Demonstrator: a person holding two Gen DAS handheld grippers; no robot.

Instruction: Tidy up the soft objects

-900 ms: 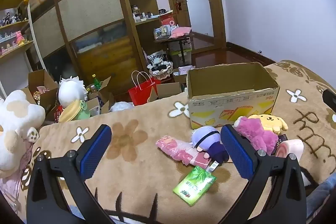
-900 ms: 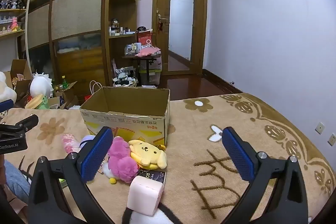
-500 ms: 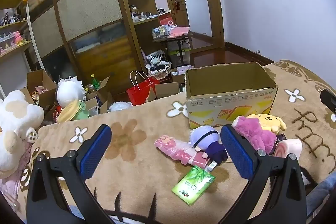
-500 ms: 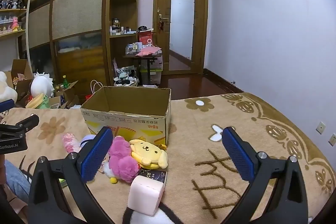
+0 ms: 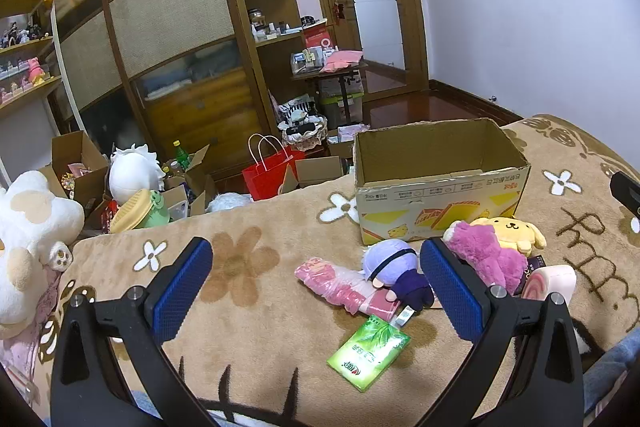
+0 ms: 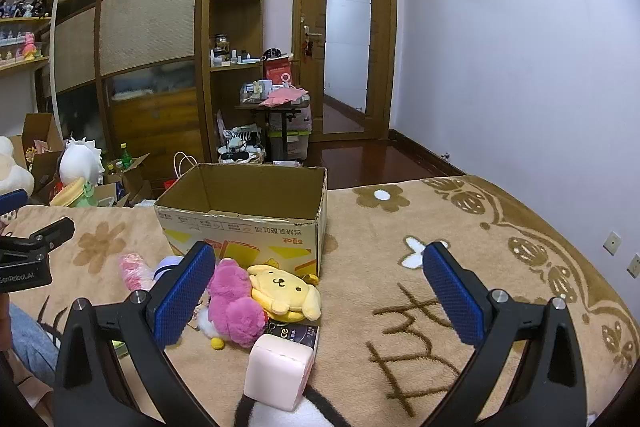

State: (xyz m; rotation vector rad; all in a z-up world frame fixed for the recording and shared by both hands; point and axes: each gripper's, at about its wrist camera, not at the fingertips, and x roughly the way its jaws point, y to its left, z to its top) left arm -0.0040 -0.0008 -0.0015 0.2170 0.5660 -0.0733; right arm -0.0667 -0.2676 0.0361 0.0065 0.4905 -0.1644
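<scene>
An open cardboard box (image 5: 440, 183) (image 6: 244, 223) stands on the tan flower-patterned blanket (image 5: 260, 307). In front of it lie a yellow dog plush (image 5: 508, 229) (image 6: 284, 291), a pink plush (image 5: 486, 259) (image 6: 232, 303), a purple-haired doll (image 5: 394, 269), a pink wrapped packet (image 5: 340, 281), a green tissue pack (image 5: 368, 353) and a pink roll-shaped cushion (image 6: 278, 375) (image 5: 550, 281). My left gripper (image 5: 316, 287) hovers open above the blanket, nothing between its blue pads. My right gripper (image 6: 320, 295) is open too, above the plush pile.
A big white plush (image 5: 28, 239) sits at the blanket's left edge. Beyond the bed are a red bag (image 5: 268, 173), open cartons, a green turtle plush (image 5: 140, 211) and wooden cabinets (image 5: 172, 27). A person's jeans (image 6: 28, 343) show at lower left.
Both grippers have barely shifted; the scene looks the same, and both stay open.
</scene>
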